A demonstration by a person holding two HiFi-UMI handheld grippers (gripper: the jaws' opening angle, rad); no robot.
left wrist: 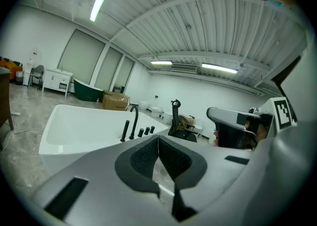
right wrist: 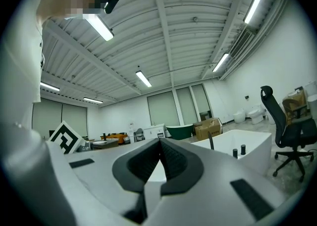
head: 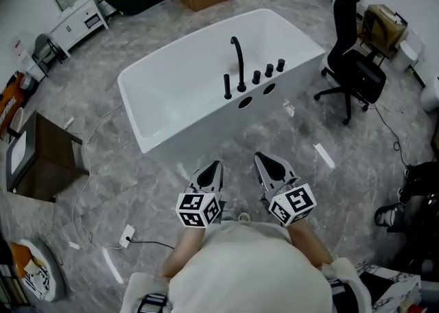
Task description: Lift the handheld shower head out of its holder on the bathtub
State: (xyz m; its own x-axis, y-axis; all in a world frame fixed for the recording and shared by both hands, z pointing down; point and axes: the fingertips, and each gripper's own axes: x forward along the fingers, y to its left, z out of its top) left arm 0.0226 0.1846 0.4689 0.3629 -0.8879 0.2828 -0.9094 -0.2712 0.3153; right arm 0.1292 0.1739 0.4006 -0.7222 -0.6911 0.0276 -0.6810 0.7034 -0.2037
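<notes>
Left gripper (head: 217,165) & right gripper (head: 260,158) both shut, empty, well short of bathtub (head: 171,136); risk: closed jaws knock shower head (head: 227,86), prob. the slim post, or grab spout (head: 239,61) instead.

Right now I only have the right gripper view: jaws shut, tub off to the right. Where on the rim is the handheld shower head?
Observer: Head view shows the handheld shower head upright on the rim of the bathtub nearest the person. It's the leftmost black fitting, just left of the spout.
Operator: Left gripper?
Observer: The left gripper is shut, nothing between its jaws.
Operator: Either one close?
Observer: No. It and the right gripper are both by the person's torso, short of the bathtub.
</notes>
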